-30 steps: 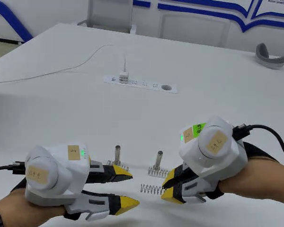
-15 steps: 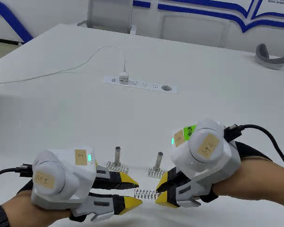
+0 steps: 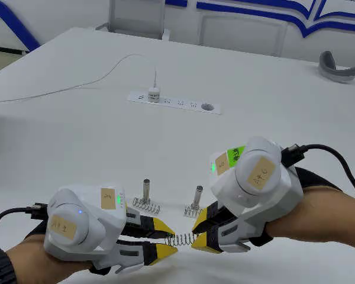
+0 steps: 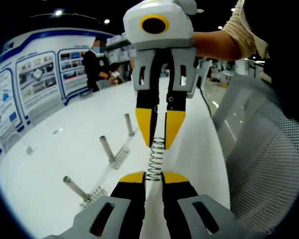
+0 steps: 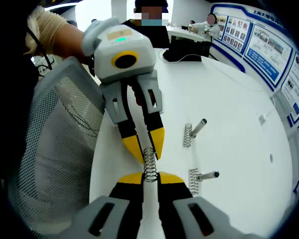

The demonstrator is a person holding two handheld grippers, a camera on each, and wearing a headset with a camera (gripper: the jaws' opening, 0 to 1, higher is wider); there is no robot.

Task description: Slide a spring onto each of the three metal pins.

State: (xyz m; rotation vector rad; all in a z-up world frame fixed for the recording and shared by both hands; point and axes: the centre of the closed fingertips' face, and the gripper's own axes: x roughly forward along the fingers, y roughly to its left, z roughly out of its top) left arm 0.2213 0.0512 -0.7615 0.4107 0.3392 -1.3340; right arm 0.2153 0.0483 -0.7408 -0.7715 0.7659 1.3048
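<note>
Yellow-tipped, my right gripper [image 3: 196, 234] is pinched on 1 end of the spring [image 3: 182, 239]. 1 second ago that spring lay on the table [image 3: 77, 130]; now it spans the gap between the 2 tools. My left gripper [image 3: 166, 238] has come in to bracket the other end, but I cannot tell if it bites. Just beyond stand the left pin [image 3: 146, 190] and right pin [image 3: 197, 196], with loose springs [image 3: 146, 206] at their feet. A 3rd pin [image 4: 129, 124] stands bare further right. I judge that no pin is threaded yet.
</note>
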